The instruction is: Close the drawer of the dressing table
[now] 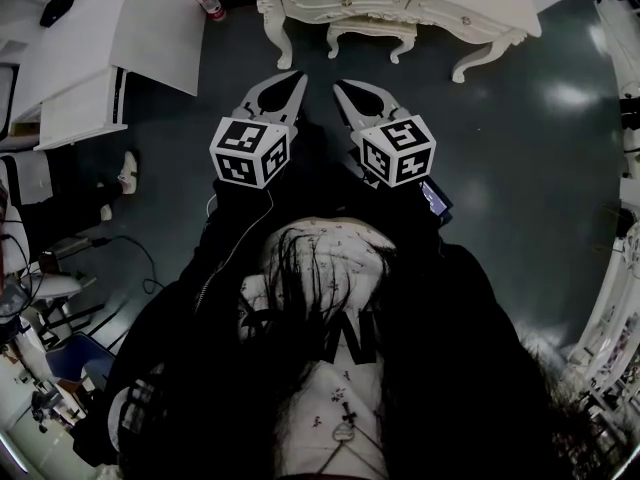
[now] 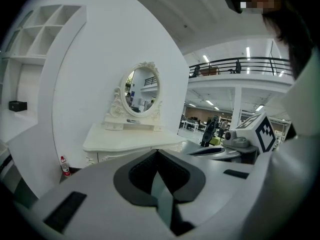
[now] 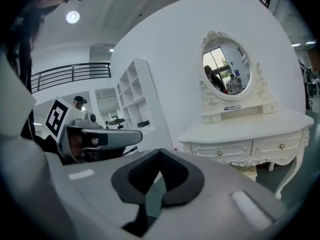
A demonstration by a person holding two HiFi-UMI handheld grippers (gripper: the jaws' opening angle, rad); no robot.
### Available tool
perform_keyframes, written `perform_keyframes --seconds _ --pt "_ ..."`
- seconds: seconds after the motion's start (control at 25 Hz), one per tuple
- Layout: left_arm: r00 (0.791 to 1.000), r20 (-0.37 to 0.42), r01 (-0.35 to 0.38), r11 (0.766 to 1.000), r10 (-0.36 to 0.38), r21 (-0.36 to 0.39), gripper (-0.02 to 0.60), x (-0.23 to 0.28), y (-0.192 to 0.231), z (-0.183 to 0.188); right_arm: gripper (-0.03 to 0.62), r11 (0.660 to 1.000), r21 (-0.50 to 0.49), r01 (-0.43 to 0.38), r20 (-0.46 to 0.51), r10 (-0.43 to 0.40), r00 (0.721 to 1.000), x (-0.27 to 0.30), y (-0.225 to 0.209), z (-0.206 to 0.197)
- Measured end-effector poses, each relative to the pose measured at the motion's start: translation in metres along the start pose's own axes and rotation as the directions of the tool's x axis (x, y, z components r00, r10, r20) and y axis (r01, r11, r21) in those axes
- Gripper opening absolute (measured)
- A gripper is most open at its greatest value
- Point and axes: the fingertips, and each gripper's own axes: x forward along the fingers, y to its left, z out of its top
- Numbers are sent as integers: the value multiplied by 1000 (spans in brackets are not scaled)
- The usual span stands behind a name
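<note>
The white dressing table (image 1: pixel 400 3) stands at the top of the head view, a stool (image 1: pixel 372 36) tucked under it. In the right gripper view the dressing table (image 3: pixel 250 131) shows two drawer fronts (image 3: pixel 218 151) with knobs, both looking flush, below an oval mirror (image 3: pixel 227 71). My left gripper (image 1: pixel 296 76) and right gripper (image 1: pixel 340 86) hover side by side over the dark floor, well short of the table, both shut on nothing. The left gripper (image 2: pixel 157 151) faces the table's left end (image 2: pixel 132 141); the right gripper (image 3: pixel 160 151) points left of the drawers.
A white shelf unit (image 1: pixel 100 38) stands at the left, with a red-capped bottle (image 1: pixel 211 5) on the floor beside the table. A seated person's shoe (image 1: pixel 127 171), cables and chairs lie at the left. White frames (image 1: pixel 620 268) line the right edge.
</note>
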Motion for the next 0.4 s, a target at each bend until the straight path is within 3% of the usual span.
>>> perform_keyframes --seconds 0.4 --pt "1000 10 -13 1000 13 -8 -3 1 4 2 9 1000 -16 -7 -12 6 1000 6 -5 4"
